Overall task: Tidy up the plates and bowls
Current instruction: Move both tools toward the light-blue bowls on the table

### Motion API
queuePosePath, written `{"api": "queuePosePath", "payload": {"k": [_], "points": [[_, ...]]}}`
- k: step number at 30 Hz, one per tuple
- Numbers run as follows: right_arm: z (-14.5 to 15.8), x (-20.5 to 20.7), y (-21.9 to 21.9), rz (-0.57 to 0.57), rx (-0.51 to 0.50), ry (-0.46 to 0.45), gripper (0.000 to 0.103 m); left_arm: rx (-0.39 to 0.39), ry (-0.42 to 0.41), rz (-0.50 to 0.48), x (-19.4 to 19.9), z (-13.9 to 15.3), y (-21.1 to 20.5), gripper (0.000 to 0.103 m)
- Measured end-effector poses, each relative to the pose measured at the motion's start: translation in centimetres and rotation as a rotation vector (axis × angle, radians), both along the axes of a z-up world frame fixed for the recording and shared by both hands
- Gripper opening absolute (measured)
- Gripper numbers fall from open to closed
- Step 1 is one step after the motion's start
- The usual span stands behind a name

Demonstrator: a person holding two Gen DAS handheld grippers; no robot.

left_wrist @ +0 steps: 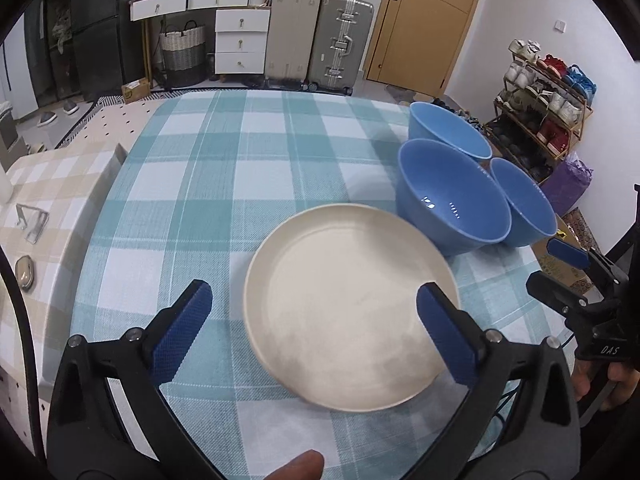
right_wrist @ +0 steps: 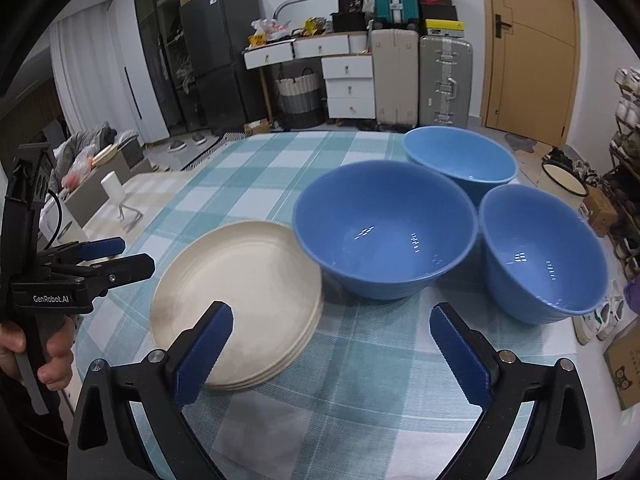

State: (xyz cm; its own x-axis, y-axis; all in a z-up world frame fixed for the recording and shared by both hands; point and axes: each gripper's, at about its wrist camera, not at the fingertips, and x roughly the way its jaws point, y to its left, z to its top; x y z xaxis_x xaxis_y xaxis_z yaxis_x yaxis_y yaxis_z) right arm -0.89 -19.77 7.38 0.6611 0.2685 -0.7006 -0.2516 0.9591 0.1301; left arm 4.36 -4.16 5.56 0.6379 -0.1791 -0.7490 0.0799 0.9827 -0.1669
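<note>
A stack of cream plates lies on the teal checked tablecloth. Three blue bowls stand upright to its right, close together: a large one, one behind it, and one at the table's right edge. My left gripper hovers open above the plates, holding nothing. My right gripper is open over the cloth in front of the large bowl, just right of the plates, and empty too.
A beige checked surface adjoins the table on the left, carrying a metal stand and a white cup. Beyond the table's right edge stands a shoe rack. Suitcases and drawers line the far wall.
</note>
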Motion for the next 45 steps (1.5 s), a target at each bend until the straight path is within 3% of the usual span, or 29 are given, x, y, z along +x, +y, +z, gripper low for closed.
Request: {"api": "queuePosePath", "payload": {"k": [20, 32, 45], "points": [[5.5, 1.1, -10.4, -0.16, 0.021, -0.048, 0.101, -0.004, -0.098, -0.109, 6.5, 7.1, -6.9, 0.102], [6.8, 3.9, -13.1, -0.192, 0.034, -0.052, 0.101, -0.038, -0.051, -0.112, 12.1, 6.1, -8.6, 0.102], [6.5, 7.8, -14.1, -0.217, 0.052, -0.04, 0.101, -0.004, -0.016, -0.131, 16.7, 4.6, -10.7, 0.102]]}}
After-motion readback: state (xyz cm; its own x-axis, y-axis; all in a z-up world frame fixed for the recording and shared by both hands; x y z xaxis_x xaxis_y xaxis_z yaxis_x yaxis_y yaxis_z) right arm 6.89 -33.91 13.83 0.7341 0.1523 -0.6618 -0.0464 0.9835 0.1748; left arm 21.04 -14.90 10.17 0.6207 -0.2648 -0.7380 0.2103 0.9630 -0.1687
